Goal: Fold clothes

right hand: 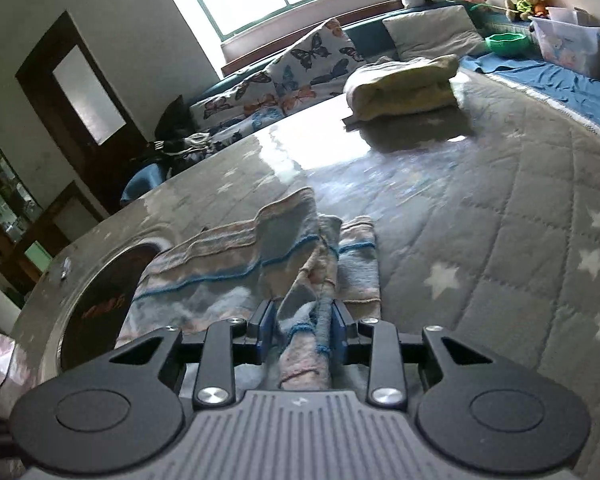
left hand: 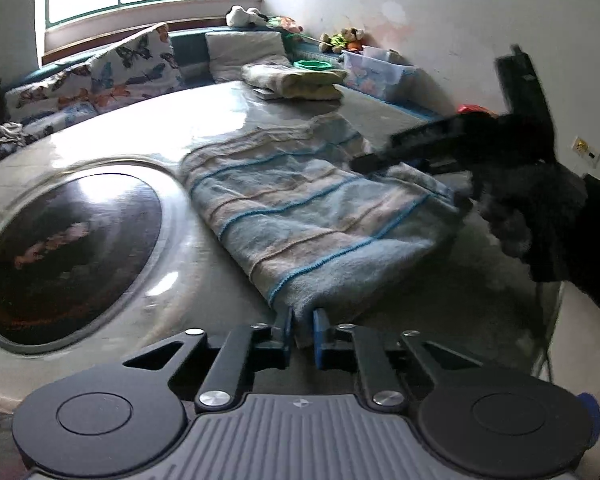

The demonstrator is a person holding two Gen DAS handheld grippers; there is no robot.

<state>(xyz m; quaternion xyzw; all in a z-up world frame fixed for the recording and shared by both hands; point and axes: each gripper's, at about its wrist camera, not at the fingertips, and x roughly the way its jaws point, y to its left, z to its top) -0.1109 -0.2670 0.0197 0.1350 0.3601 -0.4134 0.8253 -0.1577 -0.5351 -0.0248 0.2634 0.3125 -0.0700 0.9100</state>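
So the left tongs (left hand: 301,326) are clamped tight on the near corner of the striped towel (left hand: 300,216), which stretches away from them across the grey tabletop (left hand: 204,264). The right tongs (right hand: 303,326) sit partly spread with a bunched fold of that towel between the pads; can't tell if they're actually squeezing it. A folded yellowish cloth (right hand: 404,88) lies well beyond both.

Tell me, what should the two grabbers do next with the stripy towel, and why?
Probably the right gripper should pinch first. The left gripper is shut on the striped towel at its near corner, but the right pads look loose around a bunched fold. Then both could lift to fold it.
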